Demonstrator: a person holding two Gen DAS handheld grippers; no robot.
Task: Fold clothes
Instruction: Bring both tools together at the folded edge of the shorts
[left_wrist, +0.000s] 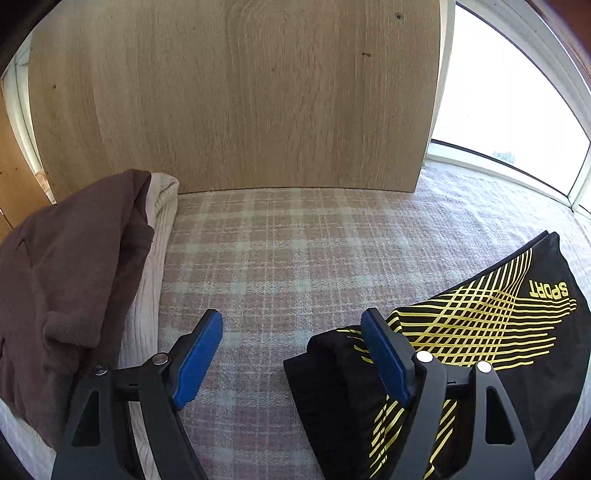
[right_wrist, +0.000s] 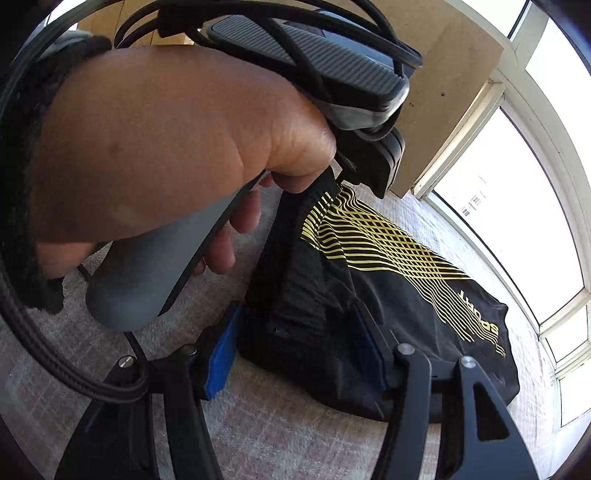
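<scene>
Plaid blanket (left_wrist: 280, 258) underneath, left gripper (left_wrist: 291, 354) wide and empty beside black sport shorts (left_wrist: 517, 332), right gripper (right_wrist: 295, 354) open astride their folded edge.

- Daylight floods in from the window (left_wrist: 509, 110) at right, blown out to near white in both views.
- Wooden panel (left_wrist: 236, 92) and plaid blanket (left_wrist: 280, 251) evenly lit and sharp; soft shadow beside the brown garment (left_wrist: 66, 280).
- Fisheye bends the window frame and panel edges; corners fall to black.
- In the right wrist view, a hand (right_wrist: 159, 147) close to the lens is slightly soft, shading the blanket beneath.
</scene>
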